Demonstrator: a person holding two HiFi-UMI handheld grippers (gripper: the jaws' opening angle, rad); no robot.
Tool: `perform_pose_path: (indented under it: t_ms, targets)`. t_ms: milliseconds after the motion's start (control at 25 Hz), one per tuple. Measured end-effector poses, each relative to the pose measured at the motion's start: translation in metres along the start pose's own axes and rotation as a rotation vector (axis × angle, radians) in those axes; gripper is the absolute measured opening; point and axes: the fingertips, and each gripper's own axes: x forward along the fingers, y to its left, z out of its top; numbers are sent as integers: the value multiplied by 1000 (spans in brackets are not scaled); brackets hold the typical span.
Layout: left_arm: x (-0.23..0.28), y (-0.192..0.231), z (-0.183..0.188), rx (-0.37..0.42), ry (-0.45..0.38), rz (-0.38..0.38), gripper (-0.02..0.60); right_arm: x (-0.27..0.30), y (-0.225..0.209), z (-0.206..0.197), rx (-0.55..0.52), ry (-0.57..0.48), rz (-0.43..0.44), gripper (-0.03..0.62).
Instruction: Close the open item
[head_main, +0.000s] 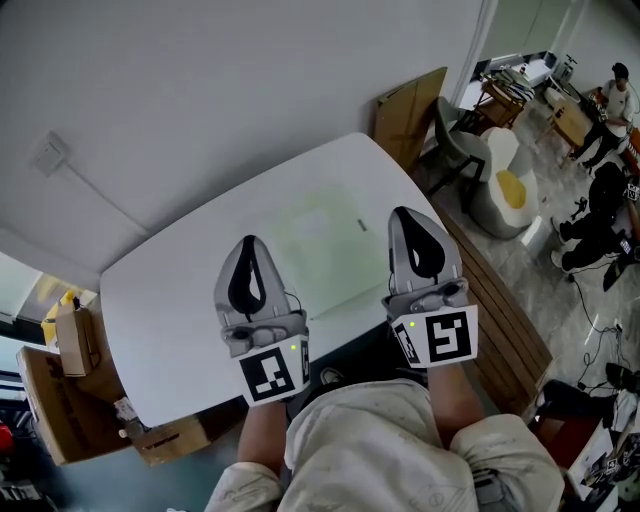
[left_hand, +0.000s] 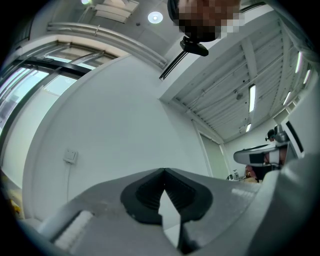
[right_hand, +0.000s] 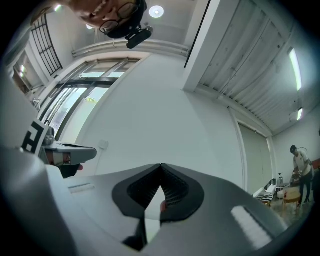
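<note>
A pale green, flat, see-through item (head_main: 318, 245) lies on the white table (head_main: 190, 280), with a small dark tab (head_main: 362, 225) at its right edge; what it is and whether it stands open cannot be told. My left gripper (head_main: 250, 241) and right gripper (head_main: 402, 212) are held up above the table's near edge, both pointing upward and away from the item. In the left gripper view the left gripper (left_hand: 163, 170) has its pads meeting with nothing between them, against a bare wall. The right gripper (right_hand: 160, 165) is likewise shut and empty.
A wall socket (head_main: 48, 152) sits on the white wall behind the table. Cardboard boxes (head_main: 75, 340) stand at the left, a cardboard sheet (head_main: 410, 105) leans at the back right beside a chair (head_main: 455, 140). A slatted wooden bench (head_main: 510, 320) runs along the right. People (head_main: 612, 100) are far right.
</note>
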Motion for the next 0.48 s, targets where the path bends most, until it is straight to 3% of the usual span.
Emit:
perform_pose_path:
  t_ms: [480]
  targets:
    - [7, 4, 2, -10, -4, 5, 2, 10, 2, -3, -9, 12, 8, 2]
